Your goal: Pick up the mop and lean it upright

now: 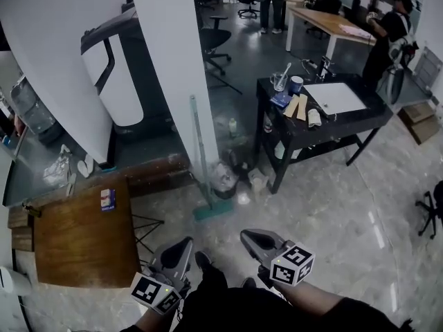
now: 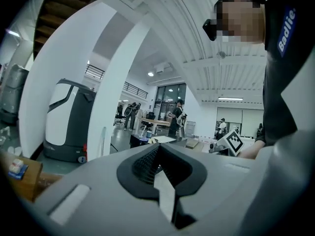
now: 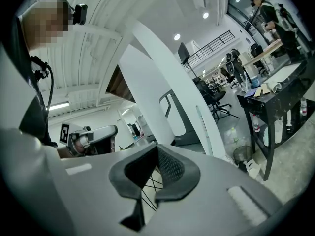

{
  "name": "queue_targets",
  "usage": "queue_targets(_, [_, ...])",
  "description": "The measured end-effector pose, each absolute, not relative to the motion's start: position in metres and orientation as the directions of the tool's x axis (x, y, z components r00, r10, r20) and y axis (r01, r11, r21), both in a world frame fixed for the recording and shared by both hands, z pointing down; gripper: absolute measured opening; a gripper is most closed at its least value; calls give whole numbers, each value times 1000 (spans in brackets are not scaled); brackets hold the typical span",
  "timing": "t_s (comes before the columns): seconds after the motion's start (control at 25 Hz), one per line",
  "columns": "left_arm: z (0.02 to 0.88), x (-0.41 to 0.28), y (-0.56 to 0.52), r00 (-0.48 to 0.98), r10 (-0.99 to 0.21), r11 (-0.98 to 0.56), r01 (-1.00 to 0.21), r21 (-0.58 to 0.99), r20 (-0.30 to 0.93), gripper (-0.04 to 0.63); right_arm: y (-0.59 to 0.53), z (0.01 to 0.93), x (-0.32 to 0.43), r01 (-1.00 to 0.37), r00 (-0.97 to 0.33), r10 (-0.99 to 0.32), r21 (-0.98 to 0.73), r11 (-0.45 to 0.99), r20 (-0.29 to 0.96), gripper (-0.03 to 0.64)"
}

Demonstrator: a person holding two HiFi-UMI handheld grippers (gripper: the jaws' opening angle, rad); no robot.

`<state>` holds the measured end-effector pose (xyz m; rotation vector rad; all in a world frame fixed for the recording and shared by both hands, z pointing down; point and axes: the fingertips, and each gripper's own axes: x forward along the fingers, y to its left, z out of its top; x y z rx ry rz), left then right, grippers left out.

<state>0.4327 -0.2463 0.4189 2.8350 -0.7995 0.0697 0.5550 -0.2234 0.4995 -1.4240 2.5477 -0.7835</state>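
The mop stands upright, its pale thin handle [image 1: 196, 144] leaning against the white pillar [image 1: 176, 61] and its teal head [image 1: 212, 209] flat on the floor. The handle also shows in the left gripper view [image 2: 103, 140] and the right gripper view [image 3: 204, 128]. My left gripper [image 1: 178, 249] and right gripper [image 1: 252, 239] are held low, close to my body, well short of the mop. Both are shut with nothing between the pads [image 2: 147, 162] [image 3: 170, 167]. Each gripper sees the other off to its side.
A wire waste basket [image 1: 223, 178] and small clutter sit beside the mop head. Right of the basket is a black table [image 1: 374, 120] with cups and a white board. A wooden table [image 1: 83, 234] is at my left. People stand at desks far back.
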Motion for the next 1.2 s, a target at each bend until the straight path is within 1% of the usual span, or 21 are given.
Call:
queue_targets(0.2, [409, 447, -201, 874, -474, -860, -486, 156, 112, 18, -179, 478, 550, -760, -566, -817, -455, 463, 114, 3])
queue_targets(0.44, [398, 442, -188, 895, -441, -884, -445, 143, 62, 18, -154, 455, 522, -780, -575, -812, -364, 509, 97, 3])
queue_targets(0.68, [399, 398, -187, 908, -415, -897, -420, 137, 65, 18, -154, 441, 473, -795, -549, -831, -363, 485, 91, 3])
queue_targets(0.88, [404, 362, -184, 910, -411, -896, -414, 163, 51, 18, -158, 439, 424, -815, -554, -825, -279, 509, 114, 3])
queue_targets(1.08, [404, 350, -176, 920, -391, -907, -391, 154, 35, 18, -163, 437, 395, -822, -562, -814, -217, 527, 148, 3])
queue_targets(1.2, [400, 347, -172, 924, -381, -914, -380, 144, 23, 18, -165, 430, 388, -818, -568, -811, -199, 539, 139, 3])
